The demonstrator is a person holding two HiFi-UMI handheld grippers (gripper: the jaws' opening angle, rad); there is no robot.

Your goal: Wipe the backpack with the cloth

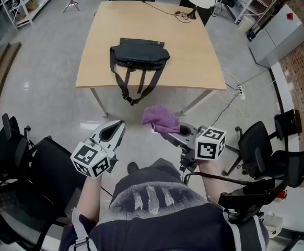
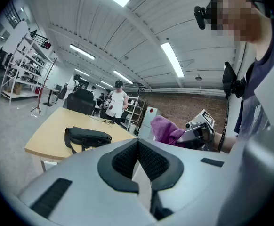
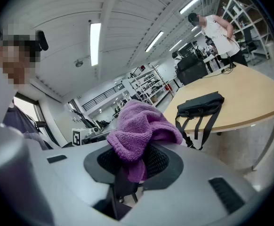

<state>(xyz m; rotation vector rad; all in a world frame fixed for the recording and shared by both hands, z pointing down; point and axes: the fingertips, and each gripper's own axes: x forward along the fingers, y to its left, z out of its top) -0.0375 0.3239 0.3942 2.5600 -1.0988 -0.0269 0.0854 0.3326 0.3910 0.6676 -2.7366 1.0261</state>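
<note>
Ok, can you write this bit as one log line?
phase: before wipe | right hand-held gripper: shut on cloth | left hand-held gripper: shut, empty | backpack: on table, straps over edge

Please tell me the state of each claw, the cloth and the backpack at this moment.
Left claw: shut, empty.
Right claw: shut on the cloth.
Cloth: bunched up, not touching the backpack.
Backpack: lying on the table, straps hanging over its edge.

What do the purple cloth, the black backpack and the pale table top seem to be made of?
Purple cloth: probably terry or microfibre; matte, with a looped, fuzzy pile.
Black backpack: likely woven synthetic fabric; matte, soft folds, flat webbing straps.
Pale table top: apparently wood-look laminate; smooth, even.
</note>
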